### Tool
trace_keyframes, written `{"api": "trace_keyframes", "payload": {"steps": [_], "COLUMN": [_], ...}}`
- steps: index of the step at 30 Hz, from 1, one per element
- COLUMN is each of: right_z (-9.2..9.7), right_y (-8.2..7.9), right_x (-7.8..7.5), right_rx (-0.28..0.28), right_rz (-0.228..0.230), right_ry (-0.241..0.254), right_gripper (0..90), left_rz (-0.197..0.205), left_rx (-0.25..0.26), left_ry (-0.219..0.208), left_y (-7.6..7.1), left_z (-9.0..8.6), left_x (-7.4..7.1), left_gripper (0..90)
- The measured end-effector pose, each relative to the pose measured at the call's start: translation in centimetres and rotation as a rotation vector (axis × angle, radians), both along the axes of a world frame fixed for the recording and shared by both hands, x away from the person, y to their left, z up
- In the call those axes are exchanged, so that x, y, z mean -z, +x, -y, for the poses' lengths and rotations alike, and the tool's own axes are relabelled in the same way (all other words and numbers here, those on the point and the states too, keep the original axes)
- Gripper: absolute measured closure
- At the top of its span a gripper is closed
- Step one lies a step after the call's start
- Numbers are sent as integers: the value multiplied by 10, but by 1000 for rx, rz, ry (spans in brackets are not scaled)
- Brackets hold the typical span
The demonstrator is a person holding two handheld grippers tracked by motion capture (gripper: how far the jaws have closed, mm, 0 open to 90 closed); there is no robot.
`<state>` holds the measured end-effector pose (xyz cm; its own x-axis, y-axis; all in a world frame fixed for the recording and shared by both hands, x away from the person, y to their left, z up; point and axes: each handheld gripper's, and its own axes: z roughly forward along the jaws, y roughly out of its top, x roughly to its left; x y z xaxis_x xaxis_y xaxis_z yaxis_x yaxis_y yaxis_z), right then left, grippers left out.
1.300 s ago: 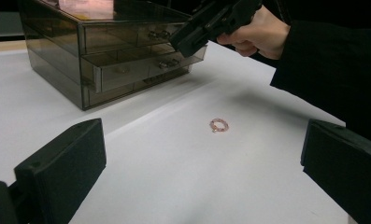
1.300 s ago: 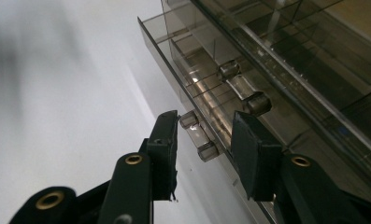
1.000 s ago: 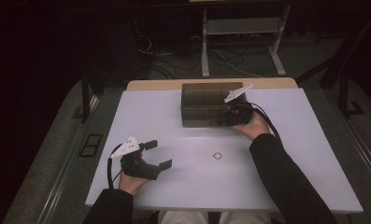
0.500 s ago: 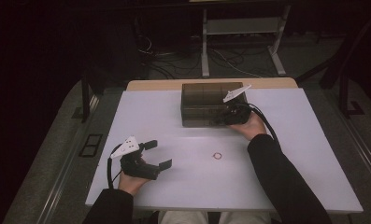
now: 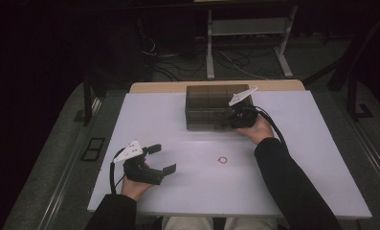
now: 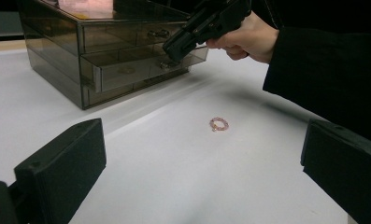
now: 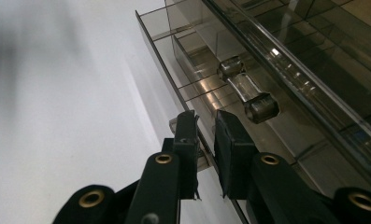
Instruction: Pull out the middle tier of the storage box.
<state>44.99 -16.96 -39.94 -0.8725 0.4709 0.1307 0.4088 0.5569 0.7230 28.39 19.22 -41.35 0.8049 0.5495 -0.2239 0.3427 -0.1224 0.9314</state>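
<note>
A white table [image 5: 302, 158] stands in a dim room, with grey floor on both sides and a tangle of cables [image 5: 178, 62] and a pale metal stand [image 5: 247, 40] on the floor beyond its far edge. Taking the smoky clear drawer box [image 5: 211, 106] at the table's far middle as the landmark: well to its near left, the left gripper [image 5: 160, 159] rests on the table in the person's left hand [image 5: 132, 184], its jaws wide apart with nothing between them. Nearer than the box and a little to its right, a small pink bead ring [image 5: 222, 159] lies alone on the bare white top; in the left gripper view the ring [image 6: 219, 123] sits between that gripper and the box.

The box has several drawers with clear bar handles. Its lower drawer [image 6: 141, 70] is pulled out a short way, and I can make out nothing inside it through the tinted plastic. At the box's right front, the right gripper [image 7: 205, 140], held in the right hand [image 5: 258, 130], has just been closing its jaws; they stand nearly together astride the thin front wall of that drawer, beside its handle [image 7: 248, 91]. Whether the pads actually press the wall is hard to judge.

The person's sleeves are cut off by the near edge, and the room's far side is lost in darkness.
</note>
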Motion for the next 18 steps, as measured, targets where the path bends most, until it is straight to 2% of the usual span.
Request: {"api": "trace_keyframes", "payload": {"steps": [16,18], "right_z": [1,2], "right_y": [-7,-8], "right_x": [1,1], "right_rx": [-29,-37], "right_rz": [-6,-11], "right_ry": [-21,-12], "right_gripper": [787,788], "left_rz": [0,0], "left_rx": [0,0], "left_ry": [-1,-1], "left_y": [0,-1], "left_z": [0,0], "left_x": [0,0], "left_gripper": [0,0]}}
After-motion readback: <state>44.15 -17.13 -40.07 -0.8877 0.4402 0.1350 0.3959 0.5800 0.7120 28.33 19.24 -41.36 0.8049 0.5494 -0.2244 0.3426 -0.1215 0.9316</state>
